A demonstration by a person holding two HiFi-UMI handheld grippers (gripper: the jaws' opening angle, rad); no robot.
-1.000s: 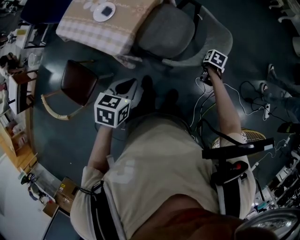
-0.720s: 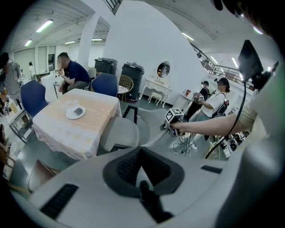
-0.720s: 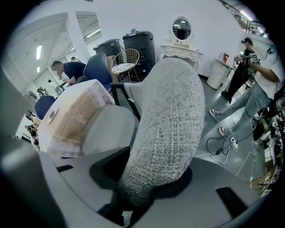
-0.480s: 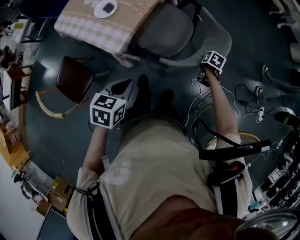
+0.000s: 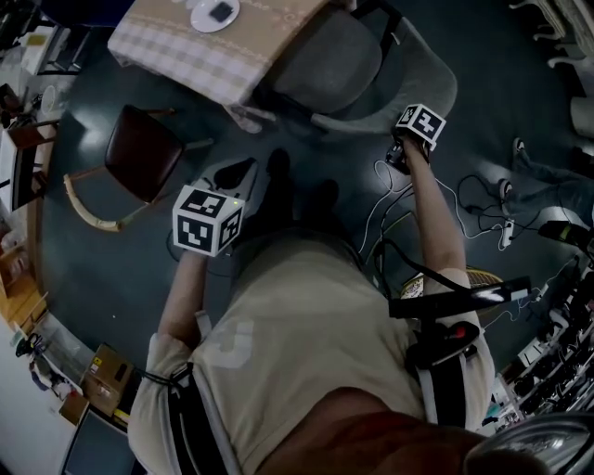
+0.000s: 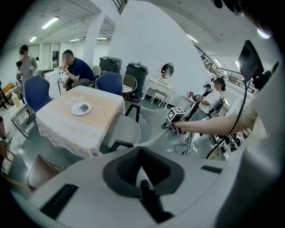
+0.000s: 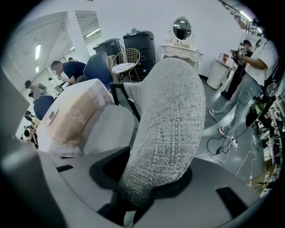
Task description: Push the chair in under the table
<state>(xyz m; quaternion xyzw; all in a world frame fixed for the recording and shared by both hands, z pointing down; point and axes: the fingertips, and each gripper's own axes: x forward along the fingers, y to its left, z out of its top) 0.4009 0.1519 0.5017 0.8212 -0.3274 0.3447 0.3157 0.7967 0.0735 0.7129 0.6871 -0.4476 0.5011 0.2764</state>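
From the head view we see the grey chair (image 5: 329,60) at the top of the picture. The front of its seat is tucked under the edge of the table (image 5: 200,56), and its mesh backrest (image 5: 432,79) curves toward us. The table wears a checked cloth and carries a white plate (image 5: 215,13). The right gripper (image 5: 401,156) reaches the near rim of the backrest, with its marker cube just above the hand. The left gripper (image 5: 237,174) hangs over the dark floor, apart from the chair. A brown chair (image 5: 139,160) with a curved wooden back stands to its left, clear of the table. Loose cables (image 5: 385,199) trail across the floor below the right arm.

In the left gripper view we find the jaws together with nothing between them. Beyond them stand the table, the plate and the grey chair, and the right gripper meets the backrest's edge.

In the right gripper view the jaws are clamped on the backrest's woven mesh, which fills the middle of the picture. The seat and the cloth-covered table lie to the left beyond it.
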